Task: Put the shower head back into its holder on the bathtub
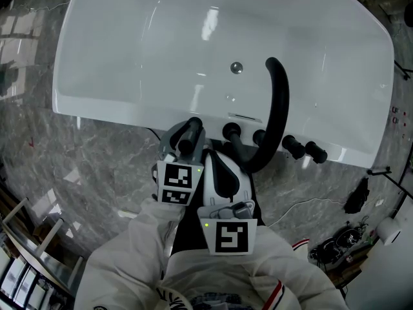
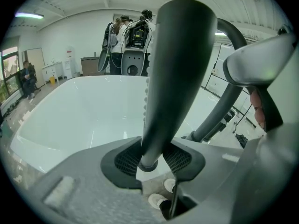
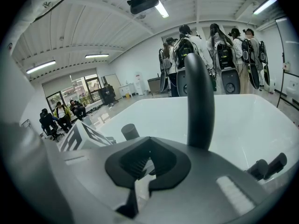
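Note:
The dark shower head (image 1: pixel 191 129) stands upright at the near rim of the white bathtub (image 1: pixel 129 112). My left gripper (image 1: pixel 188 142) is shut on it. In the left gripper view the ribbed pads (image 2: pixel 127 161) lie against both sides of the shower head's (image 2: pixel 180 64) narrow lower end. Its holder is hidden under the jaws. My right gripper (image 1: pixel 224 152) hovers just to the right, shut and empty. In the right gripper view the jaws of the right gripper (image 3: pixel 147 164) meet, and the shower head's top (image 3: pixel 130 131) shows to the left.
A black arched faucet spout (image 1: pixel 279 108) rises from the rim to the right of the grippers, beside several black knobs (image 1: pixel 293 146). Cables and gear (image 1: pixel 345 237) lie on the marble floor at the right. People wearing backpacks (image 3: pixel 219 55) stand beyond the tub.

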The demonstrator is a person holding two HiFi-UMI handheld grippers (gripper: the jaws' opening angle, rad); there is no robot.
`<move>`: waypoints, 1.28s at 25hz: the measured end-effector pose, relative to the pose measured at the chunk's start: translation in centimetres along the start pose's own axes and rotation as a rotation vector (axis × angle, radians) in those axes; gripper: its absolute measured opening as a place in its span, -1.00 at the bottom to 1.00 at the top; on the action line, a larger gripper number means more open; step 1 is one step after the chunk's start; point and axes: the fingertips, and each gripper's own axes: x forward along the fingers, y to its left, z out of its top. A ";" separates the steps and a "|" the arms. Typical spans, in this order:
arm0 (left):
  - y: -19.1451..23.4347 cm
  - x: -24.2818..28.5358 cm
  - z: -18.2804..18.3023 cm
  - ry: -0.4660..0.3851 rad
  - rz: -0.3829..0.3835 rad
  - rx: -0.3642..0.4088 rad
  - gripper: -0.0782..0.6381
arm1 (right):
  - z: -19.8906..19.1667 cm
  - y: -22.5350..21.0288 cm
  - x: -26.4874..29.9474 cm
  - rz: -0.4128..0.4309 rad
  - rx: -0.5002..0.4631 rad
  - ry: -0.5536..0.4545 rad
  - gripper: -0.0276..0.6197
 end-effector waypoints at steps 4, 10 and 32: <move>0.1 0.1 -0.1 0.005 0.010 -0.003 -0.38 | -0.1 0.1 0.0 0.003 -0.001 0.005 -0.90; 0.2 -0.1 -0.3 0.019 0.041 -0.004 -0.33 | -0.3 0.0 0.0 0.012 -0.009 0.006 -0.90; -0.3 -3.5 -1.0 0.014 0.063 -0.024 -0.32 | 0.1 -0.3 -0.9 0.015 -0.038 -0.001 -0.90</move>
